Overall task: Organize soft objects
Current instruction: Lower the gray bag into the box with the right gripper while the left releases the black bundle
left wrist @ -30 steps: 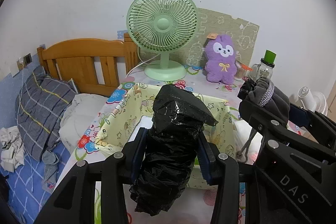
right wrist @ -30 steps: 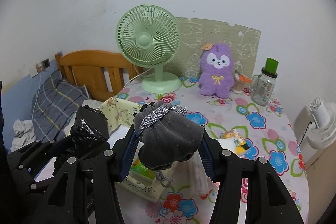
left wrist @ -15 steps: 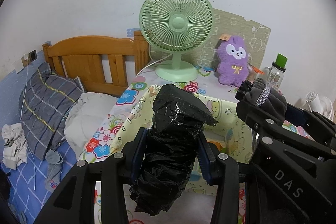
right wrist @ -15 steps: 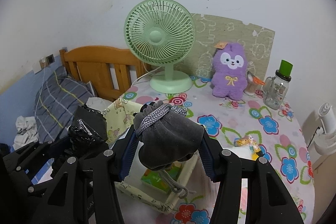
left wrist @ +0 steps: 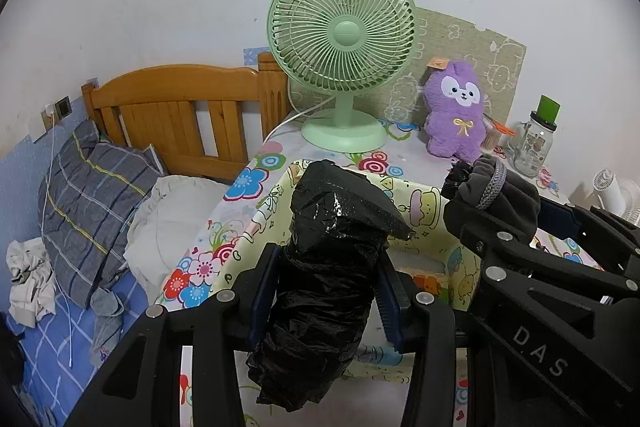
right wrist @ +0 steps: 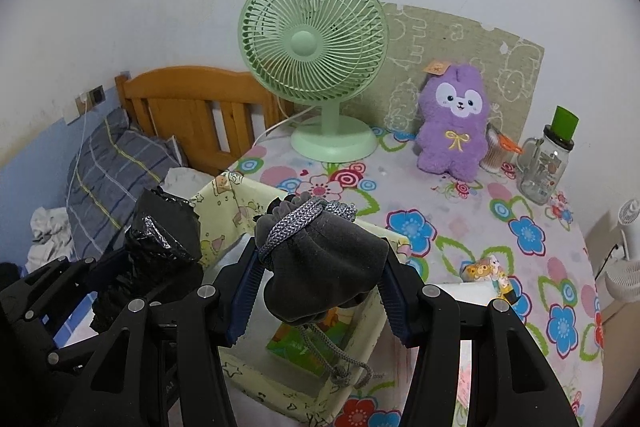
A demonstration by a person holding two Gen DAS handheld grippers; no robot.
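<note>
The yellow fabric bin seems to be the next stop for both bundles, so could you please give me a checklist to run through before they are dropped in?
1. Left tongs clamped on the black plastic bundle: ok.
2. Right tongs clamped on the grey drawstring pouch: ok.
3. Both bundles above the yellow fabric bin opening: ok for the pouch, cannot tell for the black bundle.
4. Room left in the bin: cannot tell, something colourful already lies inside.
5. Pouch cord clear of the rim: not ok, it dangles near the front wall.
6. Green fan and purple plush toy out of the way: ok.
</note>
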